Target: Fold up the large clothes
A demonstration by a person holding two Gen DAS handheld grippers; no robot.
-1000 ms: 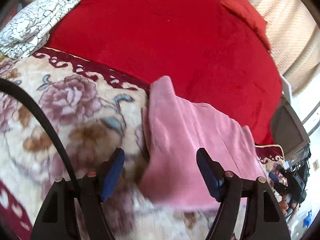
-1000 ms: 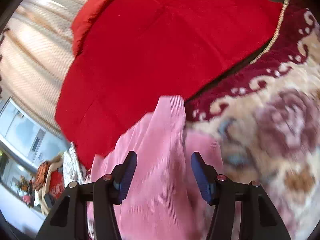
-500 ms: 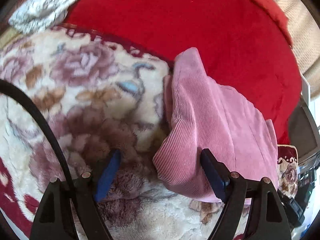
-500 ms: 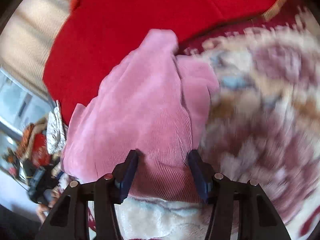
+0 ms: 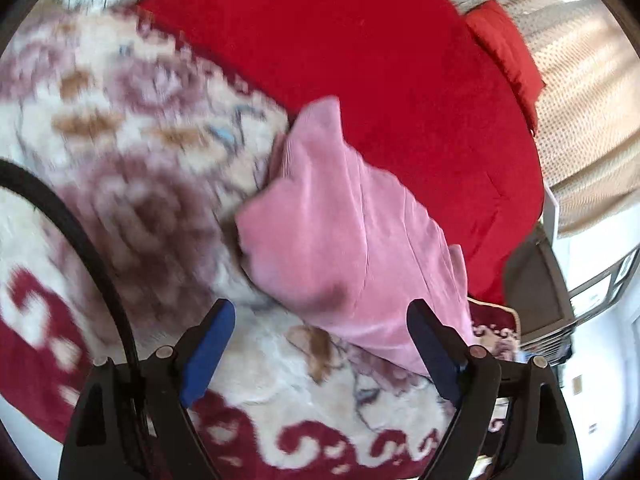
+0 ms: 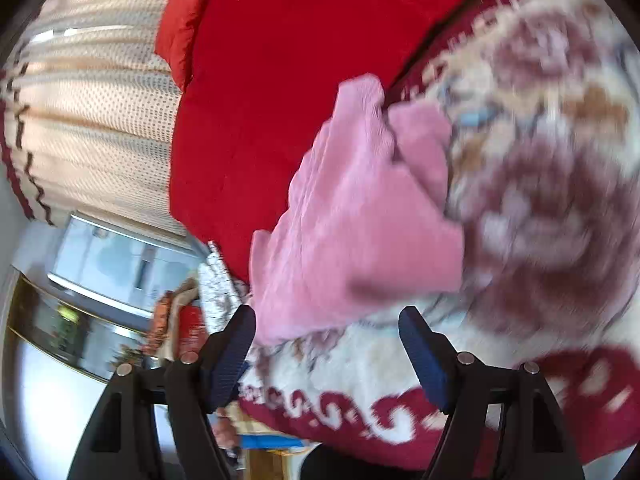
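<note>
- The folded pink corduroy garment [image 5: 344,236] lies on the floral fleece blanket [image 5: 132,168], its far corner reaching the red bedspread [image 5: 380,60] at 12 o'clock.
- The left gripper [image 5: 320,352] is opening, nothing between its pads; the garment's near edge sits farther ahead than half a second ago.
- The right gripper [image 6: 326,354] is opening too, now off the fold it apparently pinched, though blur smears the edge.

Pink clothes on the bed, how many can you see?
1. The pink garment lies folded on the flowery blanket, next to the red cover. More could be hidden outside the pictures.
</note>
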